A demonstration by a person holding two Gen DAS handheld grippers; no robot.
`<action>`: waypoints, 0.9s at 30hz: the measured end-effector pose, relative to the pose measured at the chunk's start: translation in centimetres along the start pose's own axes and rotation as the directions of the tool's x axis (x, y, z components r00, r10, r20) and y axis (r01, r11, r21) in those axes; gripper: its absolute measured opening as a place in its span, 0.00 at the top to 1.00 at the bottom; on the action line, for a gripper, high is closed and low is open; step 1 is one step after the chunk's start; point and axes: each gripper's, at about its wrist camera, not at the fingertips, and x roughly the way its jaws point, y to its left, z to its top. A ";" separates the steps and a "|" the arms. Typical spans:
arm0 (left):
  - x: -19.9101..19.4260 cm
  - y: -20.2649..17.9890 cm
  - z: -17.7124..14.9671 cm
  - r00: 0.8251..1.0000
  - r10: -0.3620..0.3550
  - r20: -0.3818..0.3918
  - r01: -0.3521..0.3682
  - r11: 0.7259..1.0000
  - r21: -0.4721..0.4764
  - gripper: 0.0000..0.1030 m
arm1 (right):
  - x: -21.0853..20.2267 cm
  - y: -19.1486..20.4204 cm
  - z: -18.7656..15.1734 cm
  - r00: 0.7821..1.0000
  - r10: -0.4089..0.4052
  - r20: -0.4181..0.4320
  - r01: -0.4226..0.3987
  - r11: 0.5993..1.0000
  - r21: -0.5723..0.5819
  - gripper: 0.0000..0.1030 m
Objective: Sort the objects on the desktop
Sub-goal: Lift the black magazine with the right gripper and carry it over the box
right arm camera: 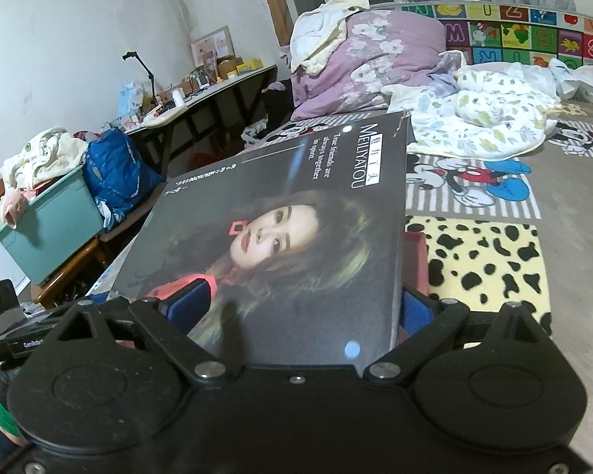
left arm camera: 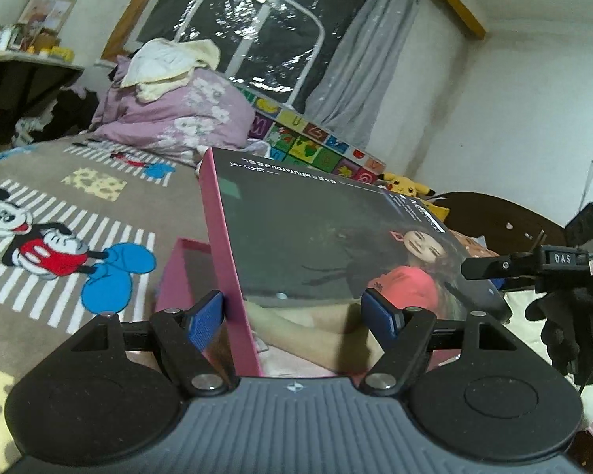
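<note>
A box lid (left arm camera: 336, 237) with a dark printed top showing a woman's face and pink sides is tilted up over a pink box base (left arm camera: 178, 276) on the bed. My left gripper (left arm camera: 292, 316) straddles the lid's near edge with both blue pads (left arm camera: 205, 320) wide apart, the lid's pink side wall close to the left pad. In the right wrist view the lid (right arm camera: 288, 229) fills the middle; my right gripper (right arm camera: 296, 312) has a finger on each side of it, seemingly gripping its near edge. The right gripper also shows in the left wrist view (left arm camera: 533, 264).
A Mickey Mouse blanket (left arm camera: 59, 245) covers the bed. A purple quilt pile (left arm camera: 170, 110) and alphabet mat (left arm camera: 316, 142) lie at the back. A teal bin (right arm camera: 51, 225) with clothes, a blue bag (right arm camera: 114, 173) and a cluttered desk (right arm camera: 201, 87) stand left of the bed.
</note>
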 end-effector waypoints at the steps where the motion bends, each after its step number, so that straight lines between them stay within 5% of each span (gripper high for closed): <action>1: 0.1 0.4 0.0 1.000 0.004 -0.002 -0.004 1.000 -0.006 0.27 | 0.4 0.1 0.0 1.000 -0.002 -0.006 0.002 1.000 -0.002 0.05; 27: 4.0 3.8 -1.1 0.997 0.017 -0.080 -0.027 0.992 -0.122 0.27 | 5.8 -0.8 -0.9 0.987 -0.099 -0.129 0.104 0.994 0.033 0.05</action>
